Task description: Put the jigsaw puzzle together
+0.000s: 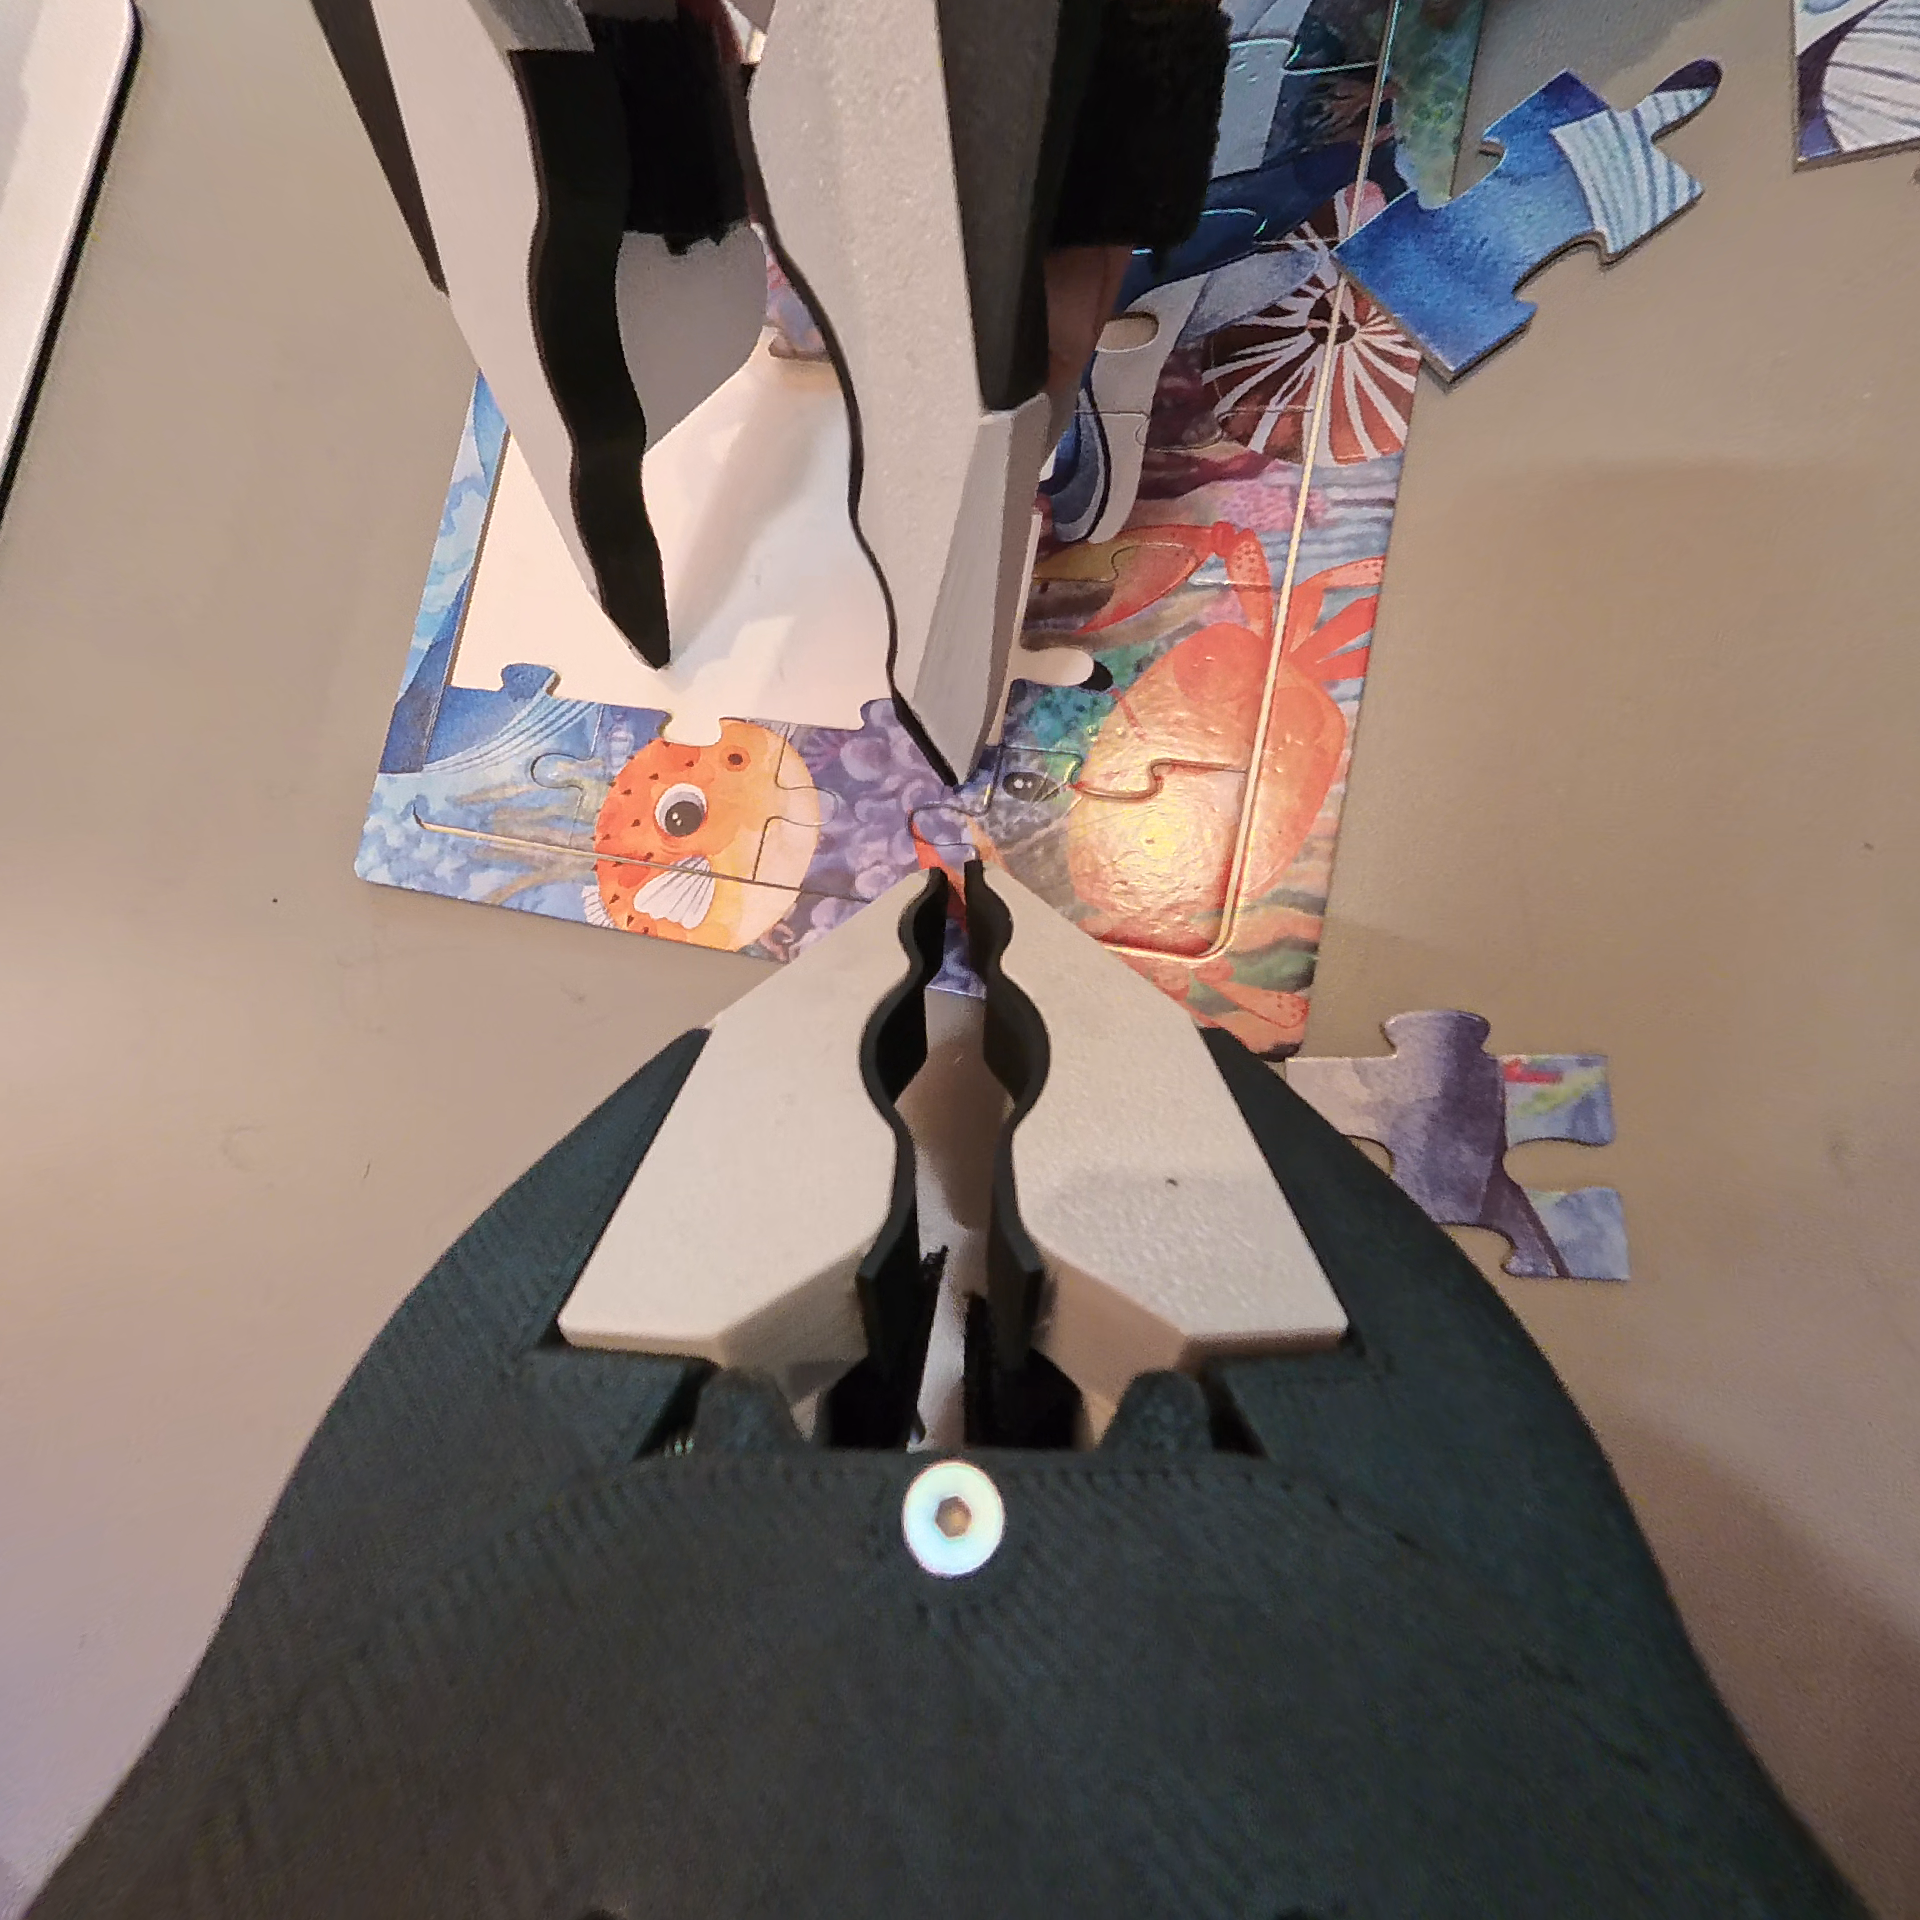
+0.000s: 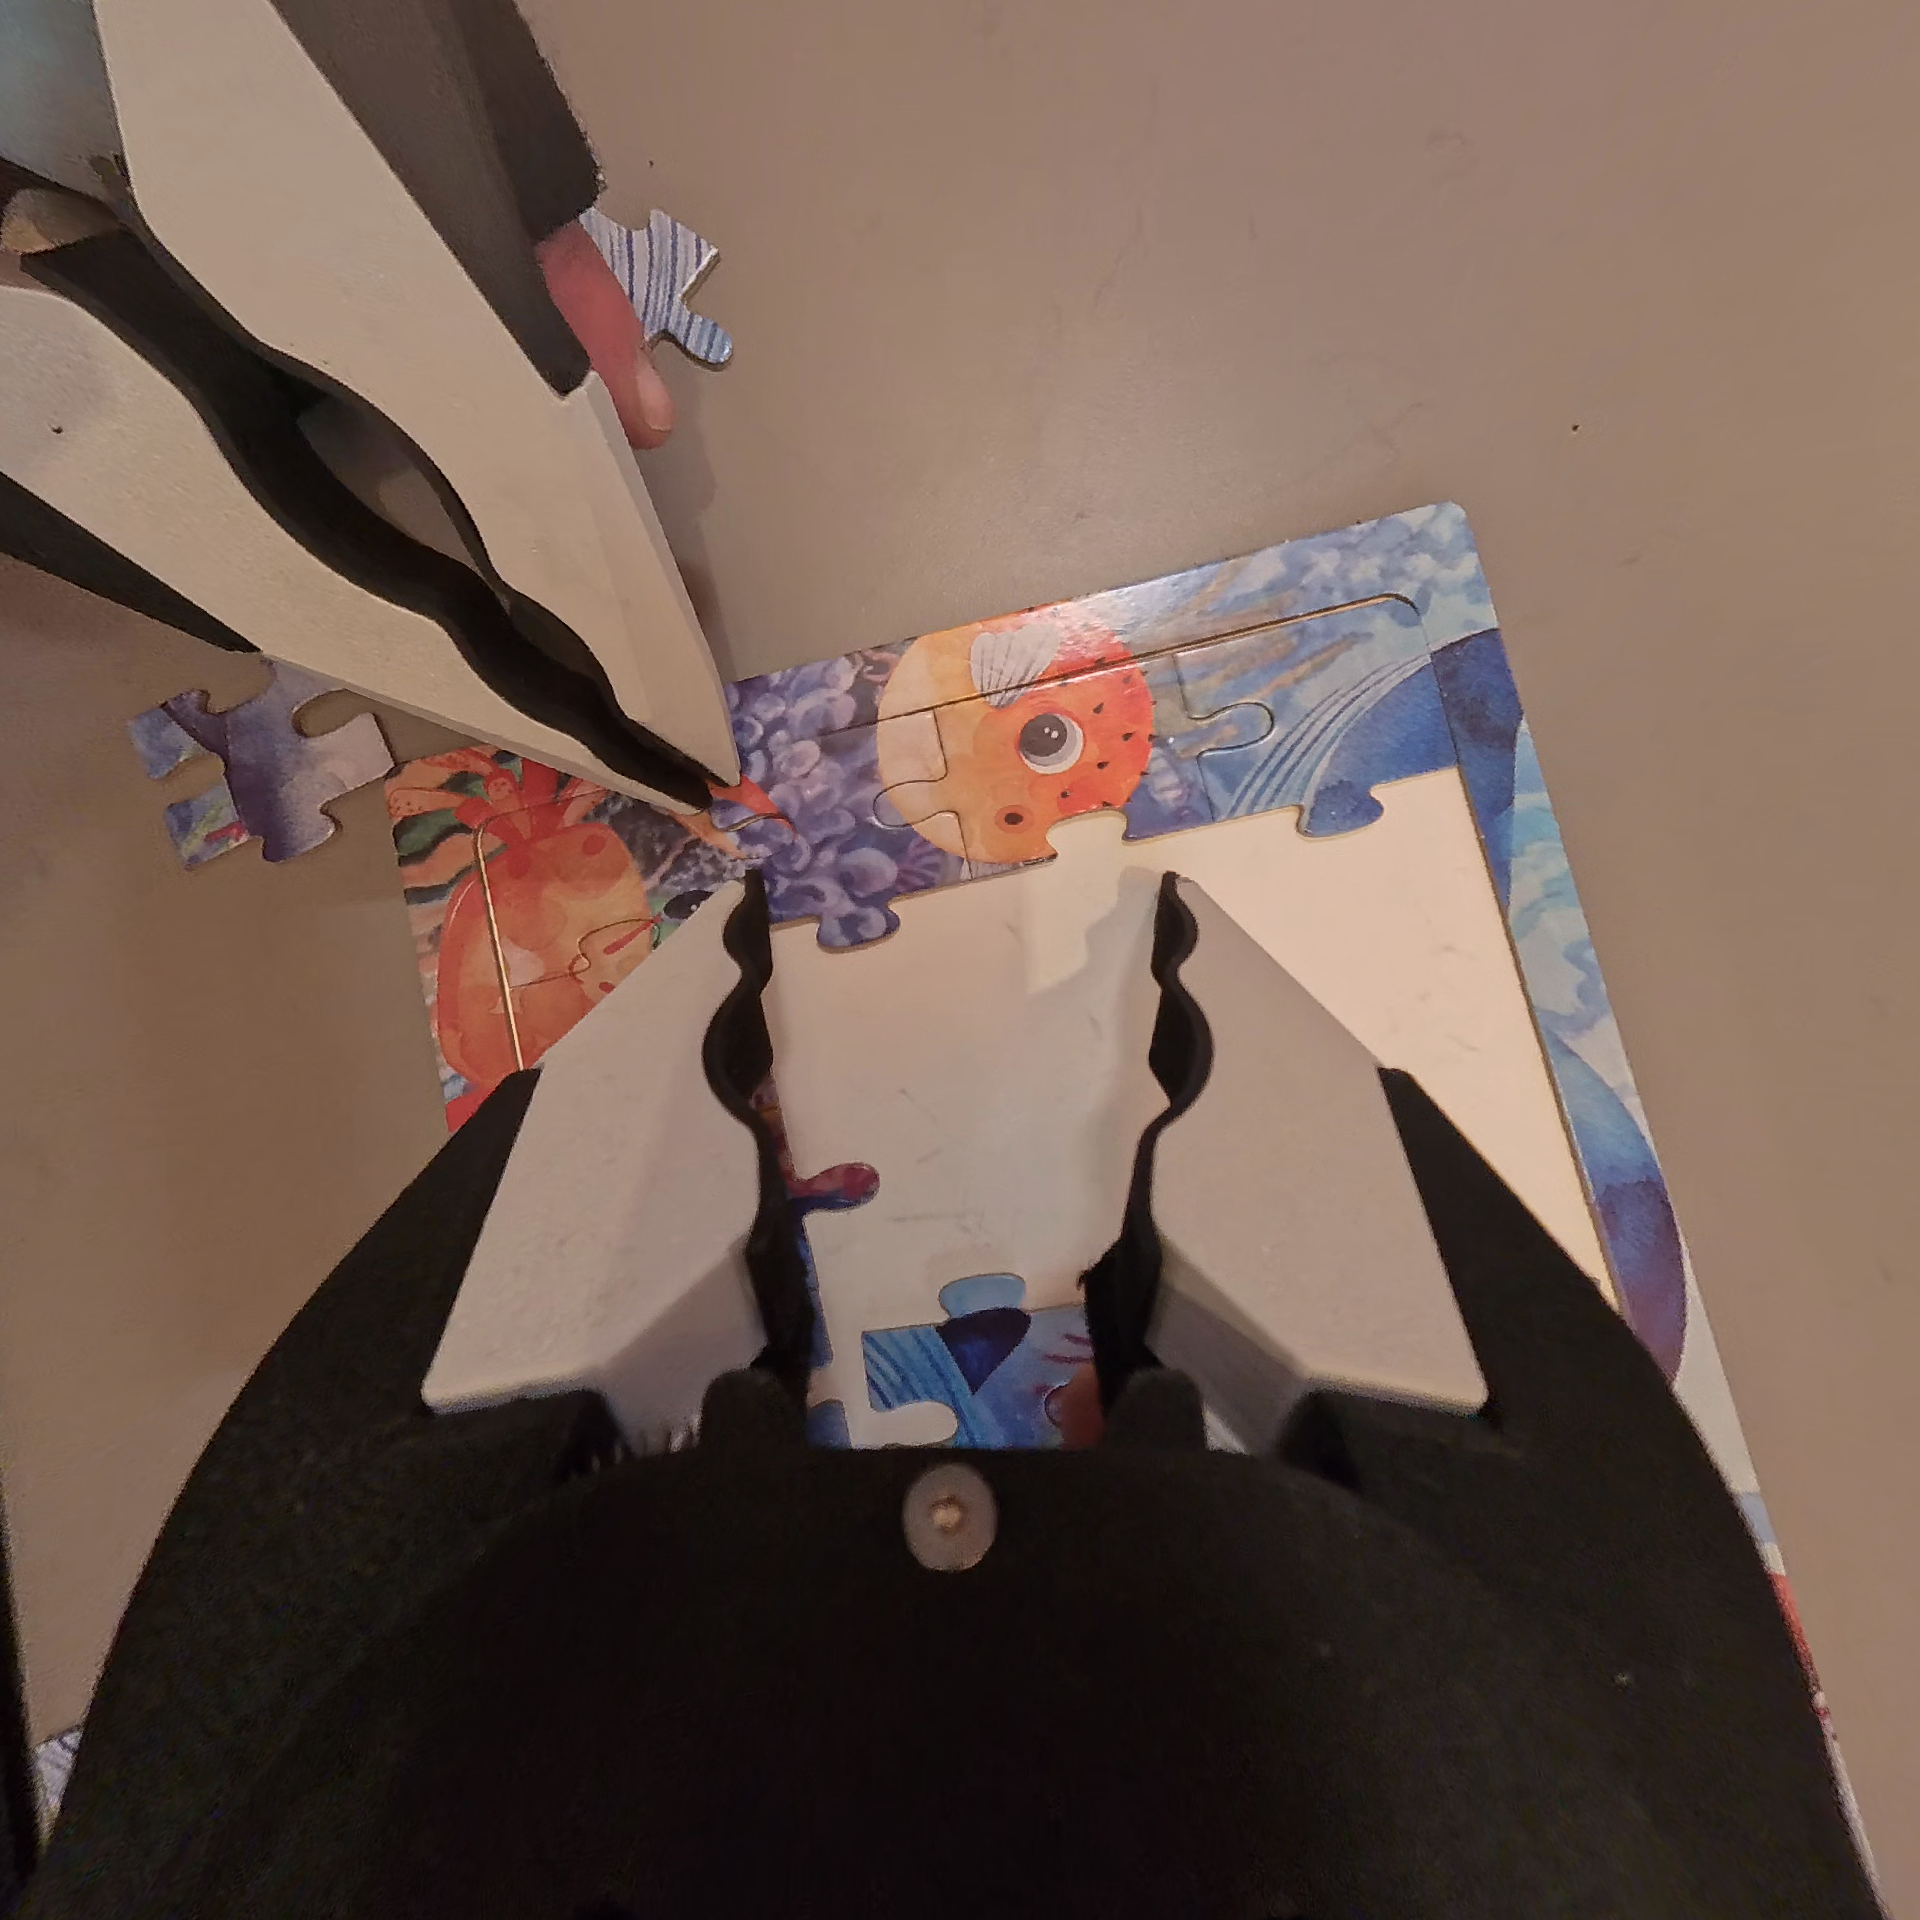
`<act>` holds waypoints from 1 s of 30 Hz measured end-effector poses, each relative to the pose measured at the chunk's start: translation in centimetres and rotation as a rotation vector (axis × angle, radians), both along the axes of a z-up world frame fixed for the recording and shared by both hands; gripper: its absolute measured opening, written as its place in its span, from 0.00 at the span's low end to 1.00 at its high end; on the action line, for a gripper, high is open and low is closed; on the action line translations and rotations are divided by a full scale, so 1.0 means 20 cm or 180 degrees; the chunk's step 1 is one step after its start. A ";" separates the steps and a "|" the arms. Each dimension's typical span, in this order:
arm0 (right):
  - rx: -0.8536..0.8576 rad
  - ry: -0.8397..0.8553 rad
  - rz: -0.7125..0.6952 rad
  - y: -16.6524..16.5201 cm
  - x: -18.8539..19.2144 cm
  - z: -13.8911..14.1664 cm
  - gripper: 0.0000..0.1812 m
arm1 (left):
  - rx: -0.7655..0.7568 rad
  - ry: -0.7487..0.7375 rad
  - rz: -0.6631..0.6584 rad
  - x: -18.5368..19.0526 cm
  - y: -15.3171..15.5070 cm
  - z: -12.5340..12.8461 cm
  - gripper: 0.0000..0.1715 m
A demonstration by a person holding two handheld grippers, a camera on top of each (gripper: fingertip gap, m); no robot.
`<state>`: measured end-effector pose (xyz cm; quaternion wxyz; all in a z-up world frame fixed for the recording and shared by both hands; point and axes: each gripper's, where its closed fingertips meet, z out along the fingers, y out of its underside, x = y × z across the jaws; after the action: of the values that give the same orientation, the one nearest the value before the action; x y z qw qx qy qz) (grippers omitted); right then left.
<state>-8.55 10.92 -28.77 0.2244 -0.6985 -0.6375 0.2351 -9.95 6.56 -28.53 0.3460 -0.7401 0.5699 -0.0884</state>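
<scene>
Cardboard puzzle tray (image 1: pixel 1340 831) lies flat; left gripper (image 1: pixel 954 878) pinched (empty), right gripper (image 2: pixel 961 883) spread.

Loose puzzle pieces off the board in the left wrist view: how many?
3: a blue piece upper right, a purple piece beside the board's near corner, and a pale piece cut off at the top-right edge. More may be hidden.

Dim warm light, wide-angle distortion, blurred near edges.

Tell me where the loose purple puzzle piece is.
The loose purple puzzle piece lies on the table at the left wrist view's right edge, just off the puzzle tray's crab corner, beside the left gripper.
</scene>
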 end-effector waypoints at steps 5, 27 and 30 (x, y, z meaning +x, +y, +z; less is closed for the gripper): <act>-0.0008 -0.0027 0.0024 -0.01 0.00 0.00 0.39 | -0.0026 -0.0031 0.0023 0.00 0.00 0.00 0.01; 0.0097 -0.0346 0.0199 -0.10 -0.01 0.01 0.18 | -0.0143 -0.0170 0.0210 0.00 0.00 0.00 0.01; 0.0127 -0.0341 0.0210 -0.10 -0.01 0.01 0.17 | -0.0126 -0.0189 0.0229 0.00 0.00 0.00 0.00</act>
<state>-8.72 8.90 -28.61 0.1959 -0.6841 -0.6759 0.1920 -9.87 6.64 -28.54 0.3510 -0.7639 0.5305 -0.1090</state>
